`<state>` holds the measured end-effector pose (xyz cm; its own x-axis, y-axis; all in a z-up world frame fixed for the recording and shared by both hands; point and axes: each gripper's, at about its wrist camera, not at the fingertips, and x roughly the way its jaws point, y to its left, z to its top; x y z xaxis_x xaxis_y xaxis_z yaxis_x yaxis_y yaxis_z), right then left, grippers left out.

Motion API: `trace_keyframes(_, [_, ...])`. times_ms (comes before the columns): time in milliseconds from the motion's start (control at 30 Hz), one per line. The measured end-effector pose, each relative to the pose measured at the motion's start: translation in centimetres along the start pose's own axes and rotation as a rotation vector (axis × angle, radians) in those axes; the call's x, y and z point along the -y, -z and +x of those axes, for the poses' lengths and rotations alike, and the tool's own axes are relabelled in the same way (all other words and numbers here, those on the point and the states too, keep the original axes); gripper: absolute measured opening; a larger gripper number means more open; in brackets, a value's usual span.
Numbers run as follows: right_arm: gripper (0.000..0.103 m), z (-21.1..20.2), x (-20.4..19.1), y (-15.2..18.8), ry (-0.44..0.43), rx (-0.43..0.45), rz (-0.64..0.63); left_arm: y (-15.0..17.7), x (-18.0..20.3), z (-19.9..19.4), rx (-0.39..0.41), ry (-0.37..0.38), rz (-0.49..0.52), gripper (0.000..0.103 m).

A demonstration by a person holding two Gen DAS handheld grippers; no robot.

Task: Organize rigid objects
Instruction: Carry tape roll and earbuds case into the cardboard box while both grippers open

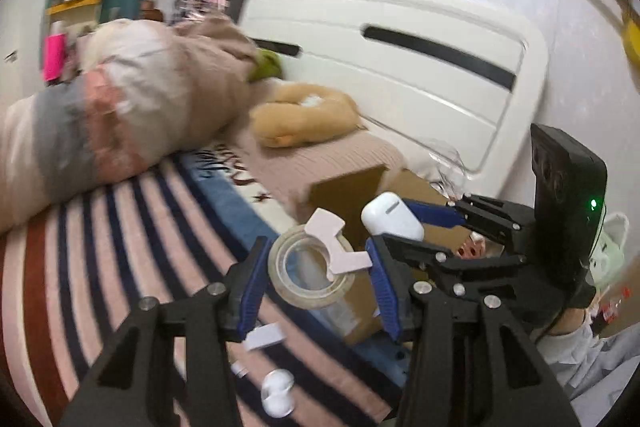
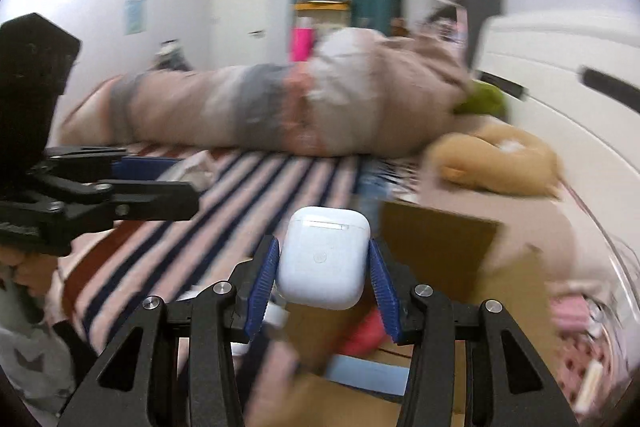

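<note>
Right tool (image 2: 323, 281): clamped on glossy white plastic earbud case (image 2: 323, 259), carried above brown cardboard box (image 2: 440, 247) at the bed's headboard end, likely for stowing. Left tool (image 1: 316, 281): jaws apart around clear tape roll (image 1: 310, 273), contact unclear; pale pink card (image 1: 334, 247) atop

Contents of the cardboard box (image 2: 440, 239) below the right claw (image 2: 324, 267), motion-blurred, unidentifiable.

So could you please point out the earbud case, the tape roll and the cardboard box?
earbud case (image 2: 322, 259): right wrist view, front face.
tape roll (image 1: 297, 293): left wrist view, near rim.
cardboard box (image 1: 347, 187): left wrist view, upright flap.
</note>
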<state>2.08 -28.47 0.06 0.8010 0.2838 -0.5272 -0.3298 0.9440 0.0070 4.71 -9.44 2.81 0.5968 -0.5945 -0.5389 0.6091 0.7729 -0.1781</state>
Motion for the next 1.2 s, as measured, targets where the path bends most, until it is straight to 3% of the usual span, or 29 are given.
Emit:
trace_keyframes(233, [0.042, 2.1, 5.9, 2.6, 0.088, -0.094, 0.025, -1.9, 4.6, 7.2, -0.113, 0.018, 0.054, 0.045])
trace_keyframes(467, [0.042, 1.5, 7.1, 3.6, 0.116, -0.089, 0.011, -4.3, 8.4, 12.3, -0.210, 0.031, 0.150, 0.045])
trace_keyframes(667, [0.042, 1.2, 7.9, 4.0, 0.108, -0.085, 0.024, -4.3, 8.3, 15.9, -0.320, -0.015, 0.177, 0.045])
trace_keyframes(867, [0.042, 1.0, 7.8, 4.1, 0.107, -0.084, 0.027, -3.8, 8.0, 17.4, -0.370, -0.038, 0.176, 0.045])
trace_keyframes(933, [0.042, 0.9, 7.7, 4.0, 0.108, -0.082, 0.028, -3.7, 7.9, 17.6, -0.375, -0.043, 0.175, 0.052])
trace_keyframes(1200, [0.042, -0.1, 6.2, 3.0, 0.120, -0.073, 0.006, -4.2, 6.7, 14.6, -0.317, -0.070, 0.148, 0.057])
